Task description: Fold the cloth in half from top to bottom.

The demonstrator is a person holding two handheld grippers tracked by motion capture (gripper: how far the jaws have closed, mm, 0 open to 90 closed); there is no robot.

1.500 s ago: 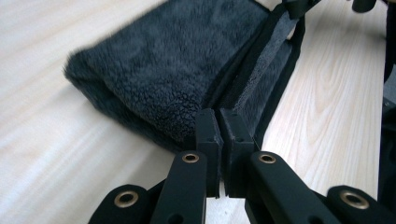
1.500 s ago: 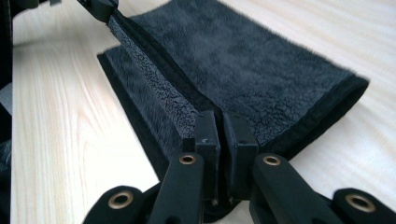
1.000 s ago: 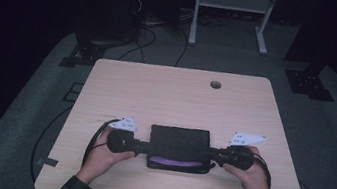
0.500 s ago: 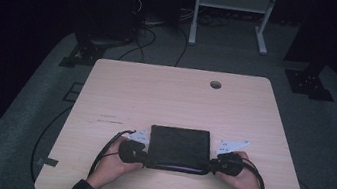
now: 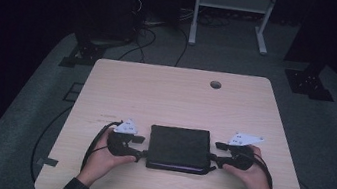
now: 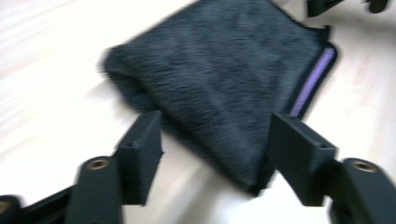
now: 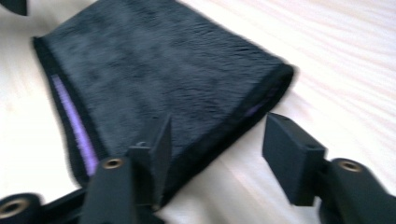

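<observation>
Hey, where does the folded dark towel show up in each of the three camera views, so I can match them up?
High view: the folded dark towel lies near the table's front edge, between the left gripper and right gripper.
Left gripper view: the towel fills the upper centre, one corner between the jaws.
Right gripper view: the towel spans the upper left and centre.
Shared landmark: the purple strip along one towel edge.

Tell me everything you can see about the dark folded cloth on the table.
The dark grey, fuzzy folded cloth lies flat on the pale wooden table, near the person's edge. It is a rectangle of stacked layers; a purple strip shows between them along the near edge. The left tongs and the right tongs stand open at its two near corners; each reaches around a corner, but contact cannot be told.
</observation>
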